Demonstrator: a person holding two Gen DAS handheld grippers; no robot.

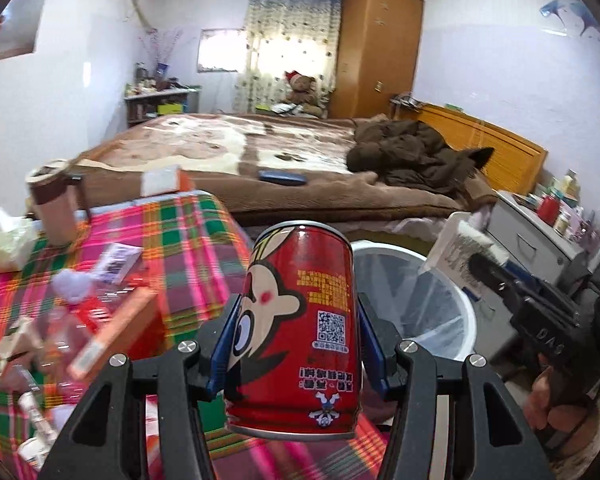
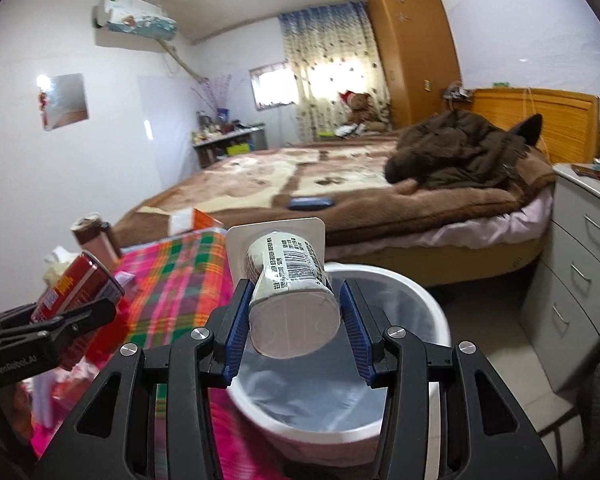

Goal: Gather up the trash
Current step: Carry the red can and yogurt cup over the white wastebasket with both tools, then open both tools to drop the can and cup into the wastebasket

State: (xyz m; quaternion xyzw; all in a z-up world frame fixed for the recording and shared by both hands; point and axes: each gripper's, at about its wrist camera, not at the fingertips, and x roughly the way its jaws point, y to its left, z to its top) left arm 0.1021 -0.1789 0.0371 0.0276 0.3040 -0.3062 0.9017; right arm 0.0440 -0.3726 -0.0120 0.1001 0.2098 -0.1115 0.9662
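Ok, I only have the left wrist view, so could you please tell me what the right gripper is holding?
Observer: The right gripper has its jaws shut on a white yogurt cup, lying sideways with its base towards the camera.
Operator: Thank you. Is it over the bin?
Observer: It seems so: in the right wrist view the cup shows against the white bin, just above its opening.
Operator: Is anything inside the bin?
Observer: Only a grey liner shows in the part I can see.
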